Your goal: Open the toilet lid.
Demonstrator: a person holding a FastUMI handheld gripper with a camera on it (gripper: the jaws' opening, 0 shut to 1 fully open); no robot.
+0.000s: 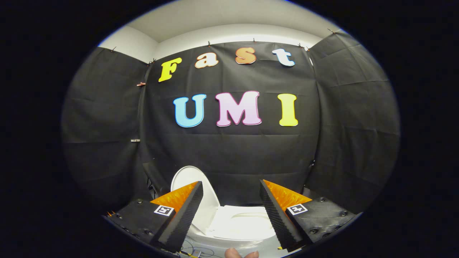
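Fingers of my gripper [231, 209] stand wide apart, released, with nothing pressed between them. Each finger [186, 215] carries a small square black-and-white marker near its base; the pattern holds no readable words.

Largest thing ahead of me is the booth's wall [233, 150], black cloth hanging in three panels that meet at creased corners, clipped along the top edge. Above it runs a pale strip of room wall [236, 32] and ceiling.

Below the cloth, beyond my fingertips and showing in the gap between them, sits the white toilet [247, 229]. Its seat [244, 220] lies flat and uncovered, a rounded ring with a bright rim. Its lid [188, 179] stands raised, upright and tilted toward the back left, its curved top edge rising just behind my left finger, which covers part of it. I see no brand name or label on the toilet.

Open room lies between my fingers and above the seat, up to the cloth. At the toilet's near edge, thin cables [195, 251] trail across the white surface beneath my left finger. Smallest of all, two fingertips of a person's hand [241, 253] peek up just below the seat, between my fingers.
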